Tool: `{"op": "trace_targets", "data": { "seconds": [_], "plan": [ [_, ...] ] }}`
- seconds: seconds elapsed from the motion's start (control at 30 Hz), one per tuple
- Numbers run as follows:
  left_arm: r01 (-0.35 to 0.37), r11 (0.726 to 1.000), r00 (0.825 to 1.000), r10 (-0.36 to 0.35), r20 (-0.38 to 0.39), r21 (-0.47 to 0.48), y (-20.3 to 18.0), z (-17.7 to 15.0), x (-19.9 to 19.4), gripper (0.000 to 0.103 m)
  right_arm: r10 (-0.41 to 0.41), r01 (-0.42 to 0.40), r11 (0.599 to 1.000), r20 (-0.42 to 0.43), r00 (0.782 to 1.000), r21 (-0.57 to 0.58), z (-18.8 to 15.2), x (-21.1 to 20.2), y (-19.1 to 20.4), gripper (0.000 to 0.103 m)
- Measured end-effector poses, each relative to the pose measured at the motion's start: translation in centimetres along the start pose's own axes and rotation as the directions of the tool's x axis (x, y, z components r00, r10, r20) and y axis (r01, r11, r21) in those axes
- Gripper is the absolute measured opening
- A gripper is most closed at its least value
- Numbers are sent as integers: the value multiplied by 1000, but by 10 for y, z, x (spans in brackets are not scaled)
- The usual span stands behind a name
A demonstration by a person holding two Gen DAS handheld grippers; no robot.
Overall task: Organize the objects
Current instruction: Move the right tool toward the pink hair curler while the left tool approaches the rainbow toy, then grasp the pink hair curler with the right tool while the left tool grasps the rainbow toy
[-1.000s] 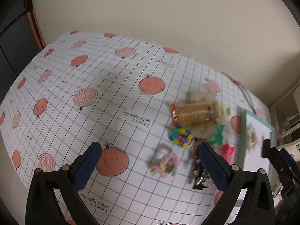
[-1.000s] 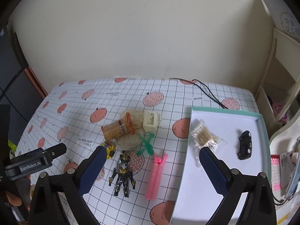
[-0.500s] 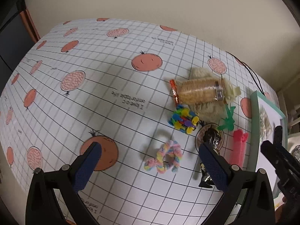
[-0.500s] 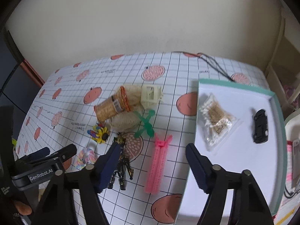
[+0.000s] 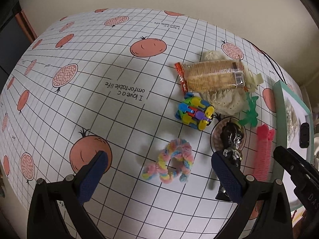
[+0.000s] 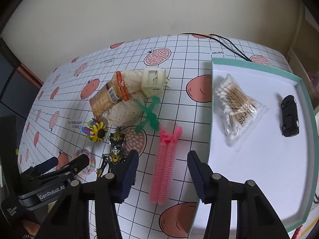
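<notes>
The right gripper (image 6: 162, 171) hangs with its jaws parted and nothing between them, poised over the near end of the pink ribbed hair curlers (image 6: 164, 167), which lie lengthwise on the gridded tablecloth (image 6: 179, 45) just beside the tray's left rim; the left gripper (image 5: 157, 171) likewise stands wide apart and empty, above the pastel fuzzy loop (image 5: 171, 166); beside that loop lies the black and silver action figure (image 6: 114, 155), its head on a printed pomegranate slice, its legs hidden behind a gripper finger; a little farther sit the multicoloured plastic wheel toy (image 5: 194, 111) and the green plastic figure (image 6: 149, 114); behind them a wrapped roll of biscuits (image 5: 212, 75) rests on a cream mesh pouch (image 6: 125, 111), with a pale yellow claw clip (image 6: 154, 80) touching the pouch's far side; to the right, the teal-rimmed white tray (image 6: 307, 99) holds a bag of cotton swabs (image 6: 236, 103) and, apart from it, a small black toy car (image 6: 289, 115); a black cable (image 6: 229, 43) trails off the table's far edge.
</notes>
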State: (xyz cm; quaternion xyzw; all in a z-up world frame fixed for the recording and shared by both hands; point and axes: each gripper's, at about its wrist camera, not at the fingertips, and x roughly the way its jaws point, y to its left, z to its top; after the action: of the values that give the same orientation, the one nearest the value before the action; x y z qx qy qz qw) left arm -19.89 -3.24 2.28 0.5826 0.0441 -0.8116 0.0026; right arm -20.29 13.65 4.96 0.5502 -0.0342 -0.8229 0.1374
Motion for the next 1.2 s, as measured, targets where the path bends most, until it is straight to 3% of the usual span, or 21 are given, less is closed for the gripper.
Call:
{"op": "trace_targets", "data": {
  "seconds": [0.9, 1.2],
  "plan": [
    [-32, 999, 998, 33, -46, 16, 3, -5, 24, 102, -44, 41, 998, -83, 996, -43, -13, 33, 2, 50],
    [-43, 999, 997, 44, -67, 14, 7, -6, 31, 97, -69, 63, 996, -83, 994, -70, -14, 36, 8, 50]
  ]
}}
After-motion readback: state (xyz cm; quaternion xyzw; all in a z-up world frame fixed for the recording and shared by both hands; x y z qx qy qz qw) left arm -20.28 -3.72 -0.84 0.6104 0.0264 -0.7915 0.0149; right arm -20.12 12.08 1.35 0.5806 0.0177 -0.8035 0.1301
